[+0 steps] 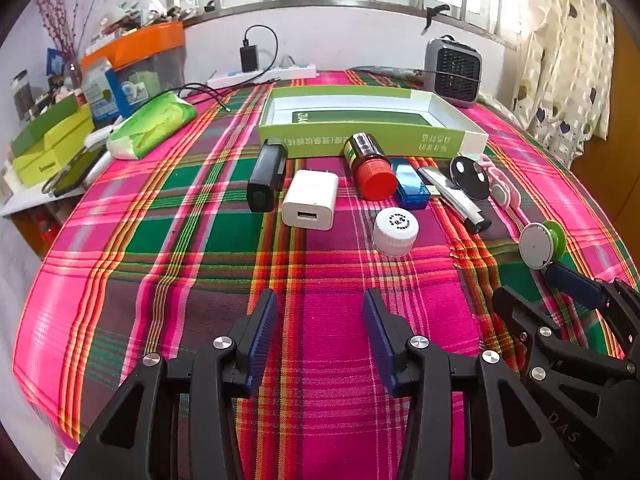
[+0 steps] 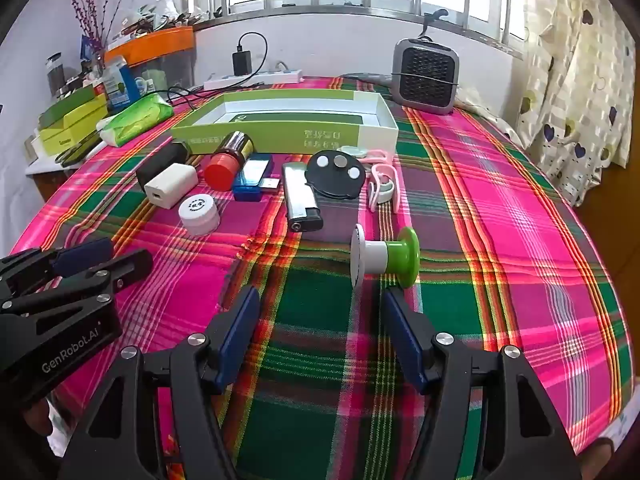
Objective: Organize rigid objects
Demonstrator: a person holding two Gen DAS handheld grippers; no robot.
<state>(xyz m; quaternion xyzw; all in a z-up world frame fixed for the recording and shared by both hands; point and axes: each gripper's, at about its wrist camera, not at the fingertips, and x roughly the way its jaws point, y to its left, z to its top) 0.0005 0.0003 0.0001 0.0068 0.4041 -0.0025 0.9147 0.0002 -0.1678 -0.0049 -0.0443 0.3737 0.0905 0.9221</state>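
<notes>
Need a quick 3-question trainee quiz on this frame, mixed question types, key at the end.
1. True or false: the shallow green-and-white cardboard box already holds the white USB charger cube.
2. Which lies closest ahead of the right tongs? A) silver cigarette lighter B) green-and-white plastic spool C) white screw cap
3. Fill in: the brown bottle's lid is coloured ____.

Key: 1 false, it lies on the plaid cloth; 2 B; 3 red.

Both wrist cameras sit low over the surface's [image 1: 168,264] near edge, angled downward toward the window; each view shares the green box [image 1: 372,144] [image 2: 280,136].
</notes>
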